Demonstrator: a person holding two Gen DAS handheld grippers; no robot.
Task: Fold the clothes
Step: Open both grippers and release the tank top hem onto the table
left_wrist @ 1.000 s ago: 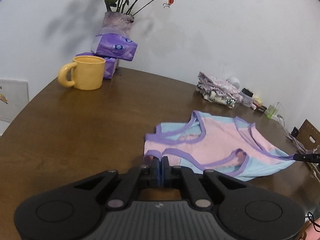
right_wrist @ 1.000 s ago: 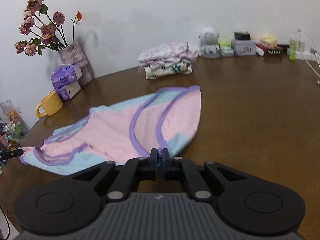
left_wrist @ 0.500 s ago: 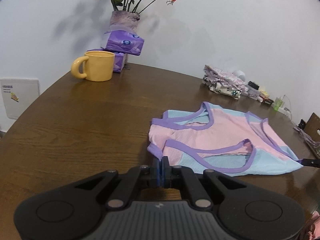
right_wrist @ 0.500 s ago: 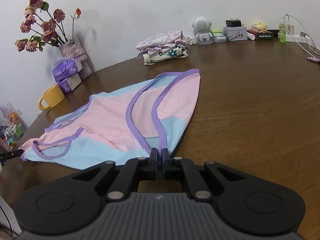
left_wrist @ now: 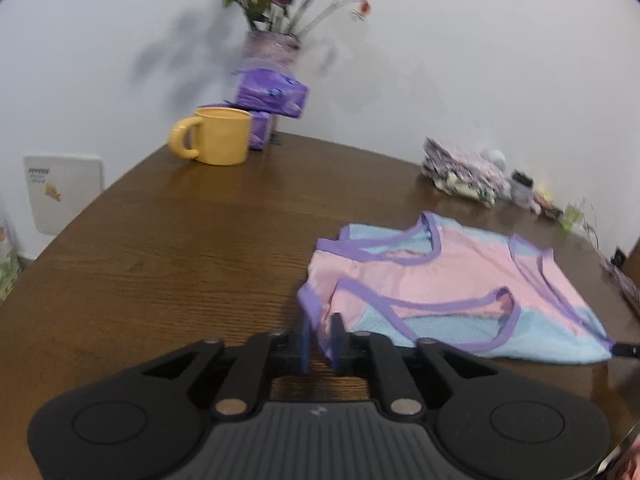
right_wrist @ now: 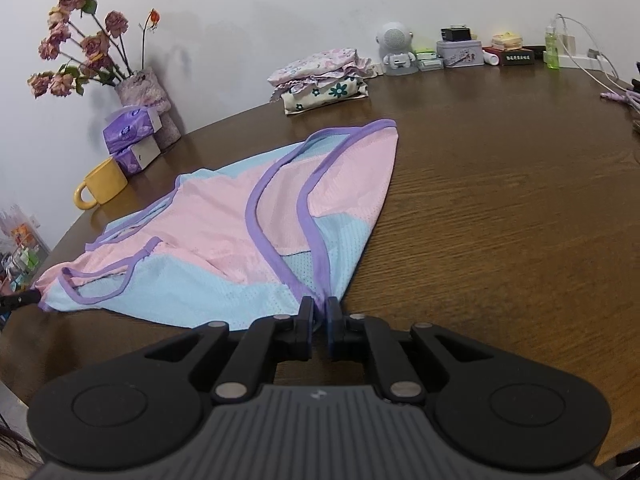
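Observation:
A pink and light-blue tank top with purple trim (left_wrist: 448, 288) lies folded over on the brown table; it also shows in the right wrist view (right_wrist: 224, 240). My left gripper (left_wrist: 319, 334) is open a little, its fingers on either side of the garment's near purple-trimmed corner. My right gripper (right_wrist: 318, 316) is also open a little, with the purple-edged corner of the top lying between its fingers. The left gripper's tip shows far left in the right wrist view (right_wrist: 20, 300).
A yellow mug (left_wrist: 218, 140), purple tissue packs (left_wrist: 272, 98) and a vase of dried roses (left_wrist: 272, 46) stand at the back. A stack of folded floral clothes (right_wrist: 324, 84) sits by the wall, with a small speaker (right_wrist: 394, 48), tins, bottle and cables (right_wrist: 580, 60) to the right.
Both grippers lowered the top onto the table and their jaws have parted from shut to slightly open, releasing the corners. The garment now lies flatter.

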